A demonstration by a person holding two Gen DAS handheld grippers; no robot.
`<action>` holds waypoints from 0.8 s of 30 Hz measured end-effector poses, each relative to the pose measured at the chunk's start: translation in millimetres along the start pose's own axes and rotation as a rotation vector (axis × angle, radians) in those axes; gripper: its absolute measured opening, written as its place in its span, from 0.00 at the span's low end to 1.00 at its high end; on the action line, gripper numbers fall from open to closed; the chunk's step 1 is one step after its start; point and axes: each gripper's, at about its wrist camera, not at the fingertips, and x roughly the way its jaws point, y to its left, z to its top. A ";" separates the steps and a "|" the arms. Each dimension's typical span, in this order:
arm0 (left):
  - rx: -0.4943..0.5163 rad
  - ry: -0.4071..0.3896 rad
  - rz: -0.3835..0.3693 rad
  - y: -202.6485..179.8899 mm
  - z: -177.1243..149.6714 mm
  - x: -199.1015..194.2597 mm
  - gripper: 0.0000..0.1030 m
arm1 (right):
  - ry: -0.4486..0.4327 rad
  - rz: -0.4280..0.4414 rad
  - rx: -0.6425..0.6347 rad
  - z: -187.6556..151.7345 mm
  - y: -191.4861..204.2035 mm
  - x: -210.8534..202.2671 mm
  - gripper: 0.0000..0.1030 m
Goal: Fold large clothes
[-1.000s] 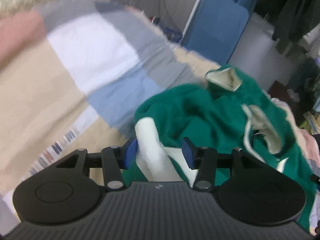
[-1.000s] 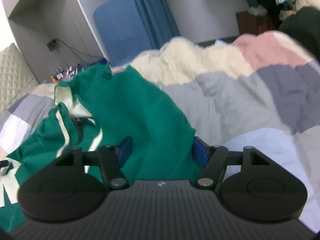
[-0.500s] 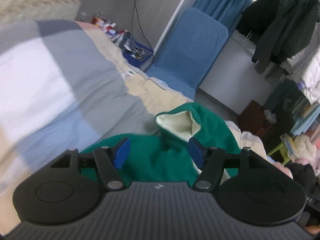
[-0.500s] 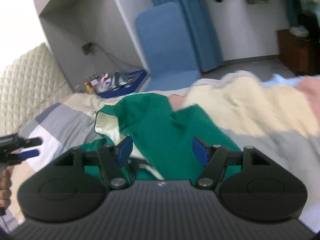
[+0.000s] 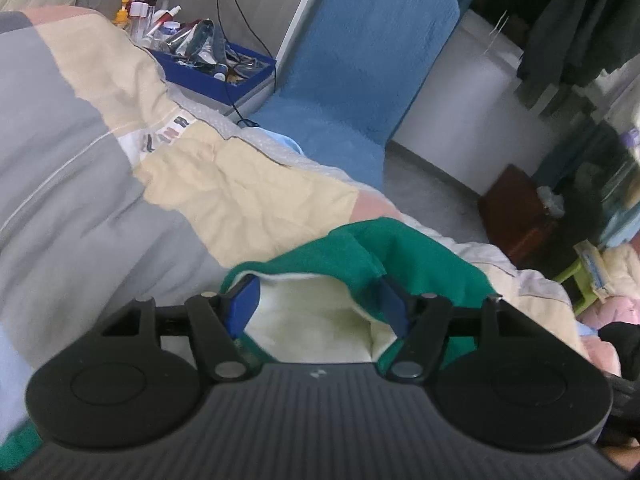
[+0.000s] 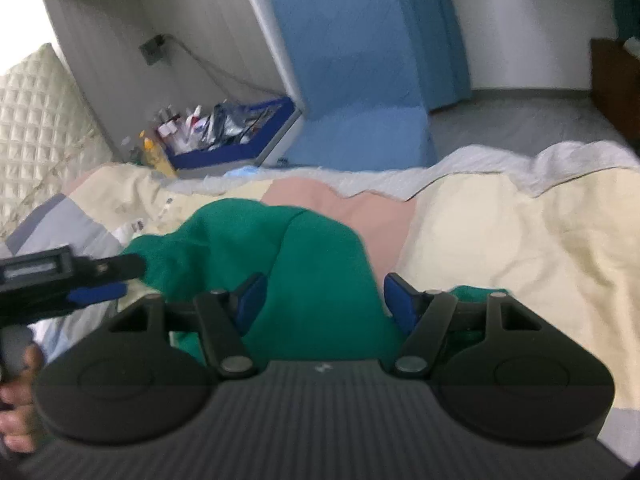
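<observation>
Since a second earlier, both views had swung across the bed: the green garment [image 5: 404,252], then spread wide ahead of the grippers, now sat bunched low in each view, and the far edge of the bed and the floor beyond had come into sight.

The patchwork quilt [image 5: 92,184] ran to the bed's far edge, with a blue chair [image 5: 360,80] standing just past it on grey floor. To the right of the garment the cream part of the quilt [image 6: 520,240] lay bare and wrinkled.

The left gripper [image 5: 318,306] stood fairly wide, its jaws having opened over the past second. The garment's cream-lined opening lay between the blue pads; the green cloth draped against the right-hand pad, but whether it was pinched could not be told.

The right gripper [image 6: 324,302] had just been closing a little. A hump of green cloth rose between its pads, seemingly not squeezed. The left gripper [image 6: 100,280] showed at that view's left edge, beside the cloth, with a hand [image 6: 18,412] below it.

A blue tray [image 5: 218,68] beside the bed held bottles and shiny packets.
</observation>
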 end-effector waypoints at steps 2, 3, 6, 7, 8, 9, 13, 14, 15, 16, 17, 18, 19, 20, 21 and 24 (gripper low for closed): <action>0.001 0.014 -0.002 -1.9 -2.9 9.1 0.68 | 0.038 0.007 -0.024 0.9 7.3 5.8 0.35; 0.015 0.033 0.009 -5.5 -5.0 14.5 0.63 | 0.052 -0.015 -0.045 1.4 12.5 5.9 0.13; 0.067 0.128 0.070 -19.0 -10.0 20.6 0.13 | 0.025 -0.035 -0.132 6.9 27.5 -11.8 0.10; 0.082 0.132 0.075 -23.4 -11.0 16.4 0.12 | -0.009 -0.014 -0.157 10.1 33.3 -26.1 0.09; 0.111 0.118 0.058 -29.5 -10.4 6.3 0.12 | -0.035 -0.001 -0.176 13.2 38.3 -39.0 0.09; 0.130 0.094 0.032 -33.2 -10.5 -5.2 0.12 | -0.056 -0.003 -0.195 16.1 43.9 -52.4 0.09; 0.119 0.008 -0.076 -41.6 -1.5 -72.6 0.12 | -0.167 0.000 -0.281 21.3 65.9 -118.1 0.09; 0.117 -0.014 -0.089 -43.1 -0.8 -93.4 0.12 | -0.188 0.013 -0.282 23.3 68.8 -131.9 0.09; 0.116 -0.031 -0.102 -44.4 -1.0 -110.5 0.11 | -0.208 0.031 -0.284 21.7 71.5 -148.3 0.09; 0.114 -0.052 -0.121 -44.8 -3.1 -132.2 0.11 | -0.233 0.047 -0.290 17.6 75.9 -167.8 0.09; 0.115 -0.067 -0.135 -45.4 -6.1 -151.9 0.11 | -0.253 0.054 -0.296 13.5 78.7 -183.3 0.09; 0.119 -0.085 -0.144 -46.1 -9.6 -172.6 0.11 | -0.276 0.061 -0.304 7.2 82.4 -201.0 0.09; 0.119 -0.106 -0.154 -46.2 -15.7 -194.7 0.11 | -0.298 0.069 -0.315 -0.2 85.8 -218.5 0.09; 0.116 -0.118 -0.163 -46.3 -21.8 -214.2 0.11 | -0.315 0.079 -0.326 -8.0 87.8 -233.1 0.08; 0.106 -0.129 -0.181 -45.5 -31.0 -238.3 0.11 | -0.328 0.087 -0.338 -17.1 90.9 -247.7 0.08; 0.120 -0.160 -0.201 -44.9 -62.1 -292.5 0.11 | -0.337 0.103 -0.374 -51.1 98.9 -282.5 0.08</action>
